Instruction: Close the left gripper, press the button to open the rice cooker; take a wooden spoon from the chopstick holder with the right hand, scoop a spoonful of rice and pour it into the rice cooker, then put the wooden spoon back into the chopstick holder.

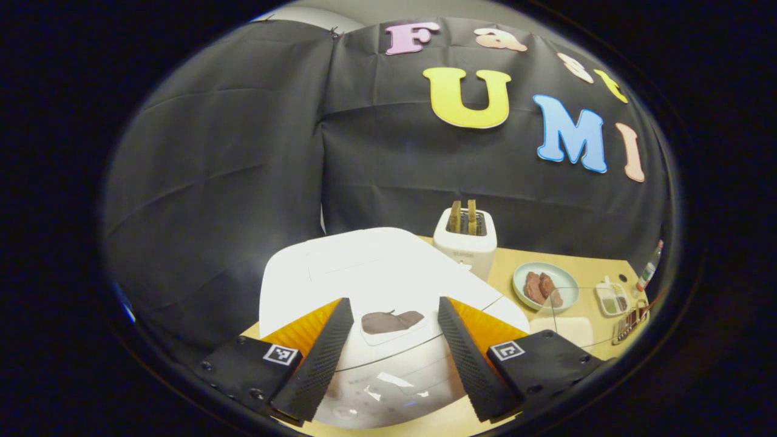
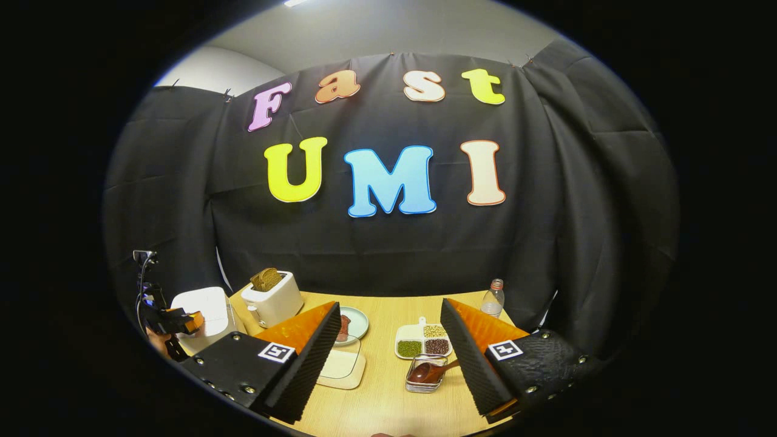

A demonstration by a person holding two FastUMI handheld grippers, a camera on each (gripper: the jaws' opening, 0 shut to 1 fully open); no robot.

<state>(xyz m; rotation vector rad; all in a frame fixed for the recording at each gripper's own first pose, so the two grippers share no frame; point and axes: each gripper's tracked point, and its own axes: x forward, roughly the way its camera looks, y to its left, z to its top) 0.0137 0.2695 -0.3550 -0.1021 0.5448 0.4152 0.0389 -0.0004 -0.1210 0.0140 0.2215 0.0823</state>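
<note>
Opening step: the left tool (image 1: 394, 352) hovers over the closed white rice cooker (image 1: 376, 273), fingers wide apart, empty; by the look of it they must first come together, then press the button below. The right tool (image 2: 388, 358), also spread and empty, waits above the counter (image 2: 376, 400), wooden spoon (image 2: 428, 371) lying in the holder (image 2: 425, 376) just ahead.

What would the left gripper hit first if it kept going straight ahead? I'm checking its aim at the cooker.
Probably the rice cooker: its closed white lid sits directly between the open left gripper fingers. Depth is unclear.
</note>
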